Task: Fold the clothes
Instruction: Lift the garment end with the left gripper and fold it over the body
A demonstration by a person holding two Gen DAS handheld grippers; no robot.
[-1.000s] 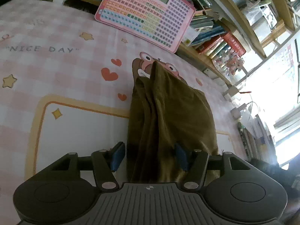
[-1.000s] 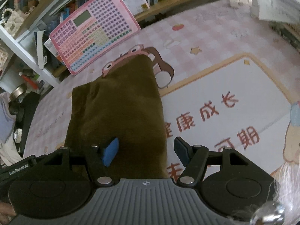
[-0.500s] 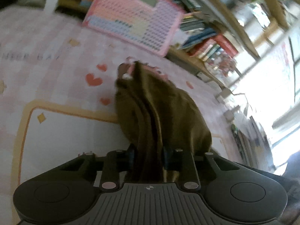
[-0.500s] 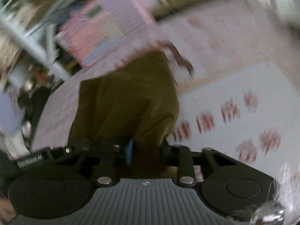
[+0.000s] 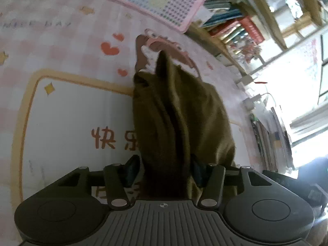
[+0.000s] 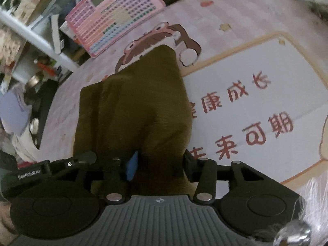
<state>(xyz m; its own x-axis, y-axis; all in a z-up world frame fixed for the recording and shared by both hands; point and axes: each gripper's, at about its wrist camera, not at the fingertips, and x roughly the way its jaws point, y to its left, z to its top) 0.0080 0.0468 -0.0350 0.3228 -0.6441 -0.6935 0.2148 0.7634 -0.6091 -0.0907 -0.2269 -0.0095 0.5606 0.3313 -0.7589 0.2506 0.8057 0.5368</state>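
Olive-brown garment (image 5: 180, 112) (creased, bunched lengthwise)

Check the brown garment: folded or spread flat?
Folded: the brown garment is bunched in stacked lengthwise layers, both grippers clamping its near end.

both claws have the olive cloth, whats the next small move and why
Probably carry the gripped edge forward, toward the far end, to fold it over. The left claw and right claw each pinch the near edge of the olive garment, whose far end rests on the pink mat.

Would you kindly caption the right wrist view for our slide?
Right gripper jaws closed on the olive-brown garment, above a pink printed mat.
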